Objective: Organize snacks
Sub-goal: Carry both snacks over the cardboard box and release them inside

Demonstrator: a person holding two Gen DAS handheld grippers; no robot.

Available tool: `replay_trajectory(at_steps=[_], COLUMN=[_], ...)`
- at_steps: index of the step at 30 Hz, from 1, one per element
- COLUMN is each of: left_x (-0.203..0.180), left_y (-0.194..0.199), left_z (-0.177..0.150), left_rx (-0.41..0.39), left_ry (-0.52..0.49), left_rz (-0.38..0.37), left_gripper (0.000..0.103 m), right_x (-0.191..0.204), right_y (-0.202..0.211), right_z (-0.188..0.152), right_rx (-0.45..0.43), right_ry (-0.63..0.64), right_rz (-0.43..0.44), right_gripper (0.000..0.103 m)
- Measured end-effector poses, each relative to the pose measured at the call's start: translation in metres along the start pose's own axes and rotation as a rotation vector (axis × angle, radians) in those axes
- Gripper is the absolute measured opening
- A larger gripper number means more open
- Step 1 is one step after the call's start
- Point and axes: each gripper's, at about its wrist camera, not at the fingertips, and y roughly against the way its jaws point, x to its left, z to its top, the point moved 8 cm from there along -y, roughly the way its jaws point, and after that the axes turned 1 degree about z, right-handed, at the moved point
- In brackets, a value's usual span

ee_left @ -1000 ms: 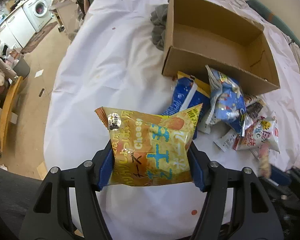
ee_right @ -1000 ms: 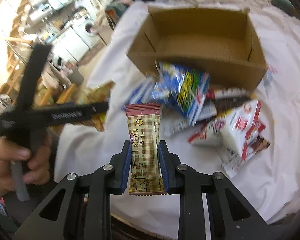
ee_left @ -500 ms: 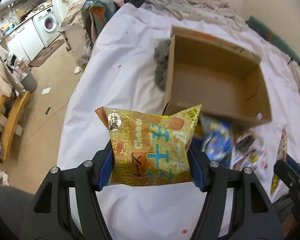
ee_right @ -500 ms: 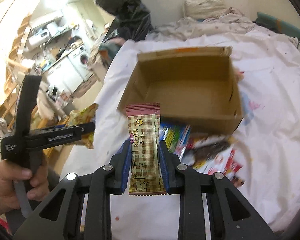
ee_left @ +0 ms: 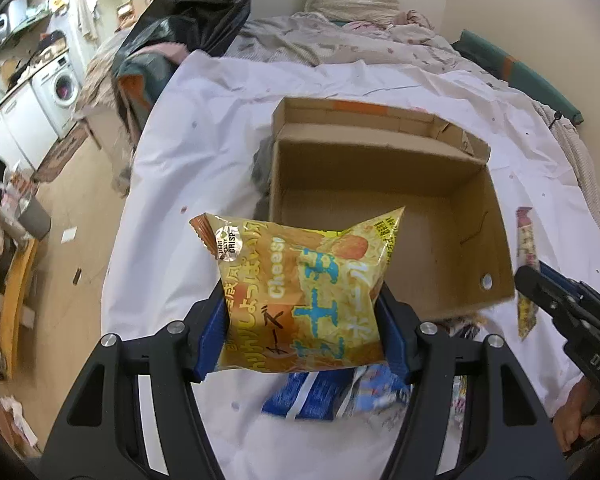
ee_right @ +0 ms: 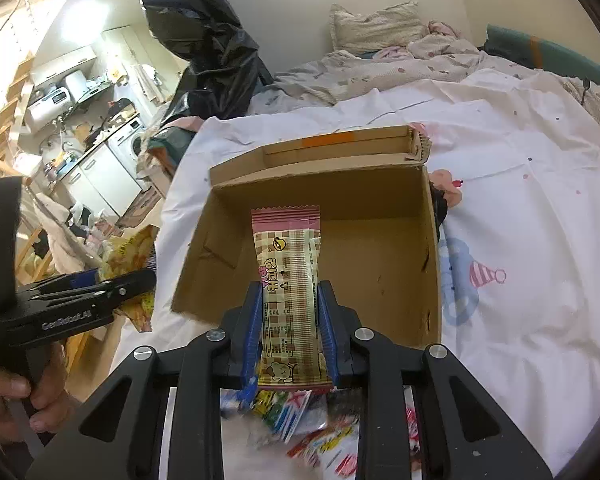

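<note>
Washing machine [ee_left: 63, 87]: far left in the left wrist view, beside white cabinets, well apart from the bed.
Black bag [ee_left: 196, 4]: upper left, behind the white sheet [ee_left: 188, 184].
Left gripper [ee_left: 302, 330]: its 2 blue-padded fingers are closed against the sides of the cheese snack bag [ee_left: 300, 292], which they hold up in the air.
Cheese snack bag: yellow, puffy, with its top edge over the near left corner of the cardboard box [ee_left: 476, 216]; in the right wrist view it shows only partly behind the left gripper [ee_right: 100, 292].
Cardboard box: open at the top, resting on the white sheet, with bare cardboard inside in both views [ee_right: 380, 248].
Loose snacks [ee_left: 320, 394]: blue and white packets on the sheet below the held bag, on the near side of the box, blurred; in the right wrist view, mixed packets [ee_right: 296, 416] lie under the gripper.
Right gripper [ee_right: 288, 332]: narrowly closed, its 2 blue pads pinching the wafer bar [ee_right: 290, 292] by its lower half.
Wafer bar: pink-topped, checked wrapper, upright, its upper half in front of the box's opening; in the left wrist view it shows at the right, beside the box's right wall [ee_left: 526, 240].
Right gripper in the left wrist view [ee_left: 540, 280]: black, at the right edge.
</note>
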Motion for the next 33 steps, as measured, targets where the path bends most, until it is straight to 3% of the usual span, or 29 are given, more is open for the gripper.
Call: replay_trajectory(at_steps=[7, 16, 33], left_x=[-0.016, -0.033, -0.035], left_y=[-0.025, -0.059, -0.075], left_z=[0.020, 0.014, 0.012], left_rx=[-0.011, -0.011, 0.000], left_ry=[-0.029, -0.107, -0.102], left_rz=[-0.013, -0.022, -0.041], left_gripper=[0.062, 0.062, 0.064], right_x=[-0.015, -0.030, -0.041], right_y=[-0.026, -0.057, -0.078], right_z=[0.013, 0.003, -0.014], right_rx=[0.024, 0.107, 0.189], right_ry=[-0.010, -0.047, -0.082], right_rz=[-0.019, -0.062, -0.071], right_gripper=[0.028, 0.028, 0.028])
